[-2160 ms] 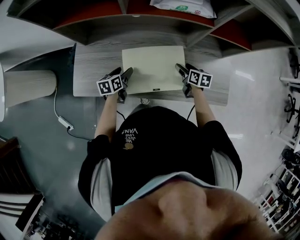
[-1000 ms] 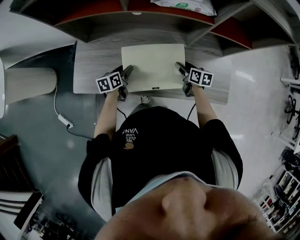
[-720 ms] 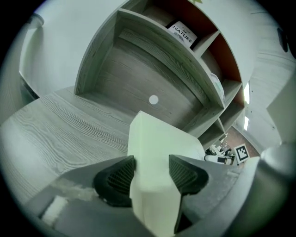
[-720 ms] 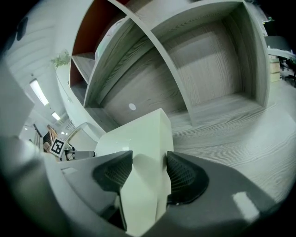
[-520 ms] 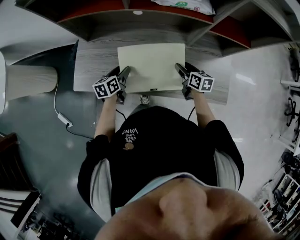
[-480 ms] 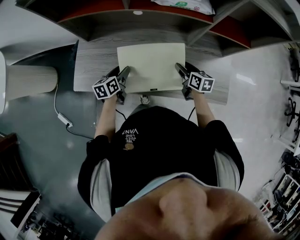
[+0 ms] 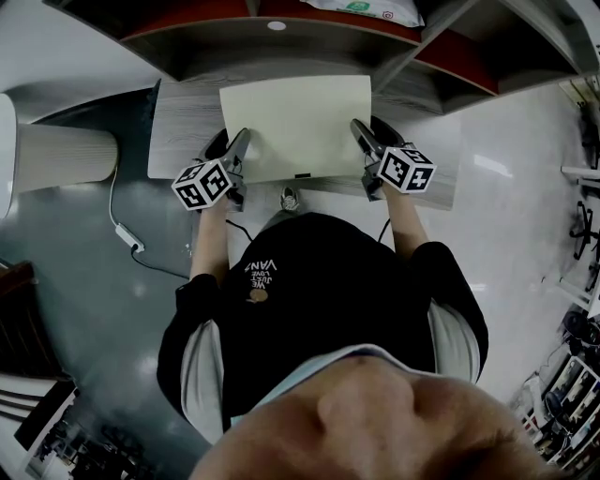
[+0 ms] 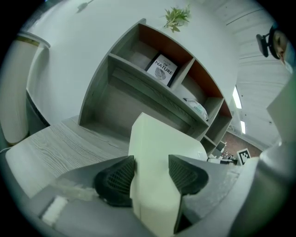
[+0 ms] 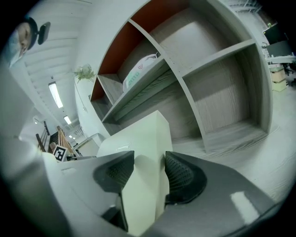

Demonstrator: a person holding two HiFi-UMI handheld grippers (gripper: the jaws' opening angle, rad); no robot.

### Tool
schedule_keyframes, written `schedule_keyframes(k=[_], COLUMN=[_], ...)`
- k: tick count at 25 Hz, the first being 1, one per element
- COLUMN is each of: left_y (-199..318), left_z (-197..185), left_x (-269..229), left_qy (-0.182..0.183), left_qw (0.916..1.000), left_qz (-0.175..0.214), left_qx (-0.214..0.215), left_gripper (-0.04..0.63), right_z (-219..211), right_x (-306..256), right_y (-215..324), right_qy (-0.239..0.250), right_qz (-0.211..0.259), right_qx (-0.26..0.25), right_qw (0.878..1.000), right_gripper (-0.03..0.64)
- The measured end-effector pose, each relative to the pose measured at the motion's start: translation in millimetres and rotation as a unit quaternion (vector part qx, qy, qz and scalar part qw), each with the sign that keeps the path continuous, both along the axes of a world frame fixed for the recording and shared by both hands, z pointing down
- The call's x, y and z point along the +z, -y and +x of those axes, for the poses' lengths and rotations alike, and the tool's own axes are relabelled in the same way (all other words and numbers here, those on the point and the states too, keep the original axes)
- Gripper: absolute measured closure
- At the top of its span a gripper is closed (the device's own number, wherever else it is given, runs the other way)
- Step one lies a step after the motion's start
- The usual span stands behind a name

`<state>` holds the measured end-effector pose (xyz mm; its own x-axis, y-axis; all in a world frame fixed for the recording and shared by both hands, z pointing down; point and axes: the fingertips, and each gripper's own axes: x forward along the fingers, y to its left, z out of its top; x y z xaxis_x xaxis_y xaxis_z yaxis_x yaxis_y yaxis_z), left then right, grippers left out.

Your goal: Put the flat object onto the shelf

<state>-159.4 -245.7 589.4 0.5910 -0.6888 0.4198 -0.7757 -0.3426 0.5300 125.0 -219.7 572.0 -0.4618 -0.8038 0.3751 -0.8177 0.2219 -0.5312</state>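
Note:
The flat cream box (image 7: 296,127) is held by its two side edges over the grey wooden table (image 7: 178,131), in front of the shelf (image 7: 272,52). My left gripper (image 7: 240,142) grips its left edge, and in the left gripper view the box (image 8: 159,139) fills the gap between both pads (image 8: 115,178). My right gripper (image 7: 360,133) holds the right edge; its jaws are closing, with the box (image 9: 138,139) between the pads (image 9: 182,176), which press on it. The shelf's compartments (image 8: 138,88) (image 9: 217,88) rise behind the box.
A white bag (image 7: 366,9) (image 9: 141,69) lies in an upper shelf compartment, and a book (image 8: 163,69) stands in another. A plant (image 8: 175,17) tops the shelf. A pale cylindrical bin (image 7: 56,155) stands left of the table, with a cable (image 7: 127,234) on the floor.
The box has come up off the table and looks larger, and its far edge is nearer the shelf. Both grippers have risen with it.

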Motion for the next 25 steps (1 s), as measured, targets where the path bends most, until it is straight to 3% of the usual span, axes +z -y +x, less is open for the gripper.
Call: schedule_keyframes(k=[11, 25], left_y=[-7, -7], left_z=[-2, -2], left_x=[-59, -134], left_qy=[-0.005, -0.025], left_qw=[0.9969, 0.9844], left_qz=[0.077, 0.172], left_qx=[-0.013, -0.027], left_gripper=[0.360, 0.364], right_z=[1, 6], right_x=[-55, -133], right_y=[-7, -10], right_qy=[0.010, 0.021], right_qz=[0.069, 0.163], right_qx=[-0.009, -0.004], right_qw=[0.998, 0.986], right_gripper=[0.430, 0.446])
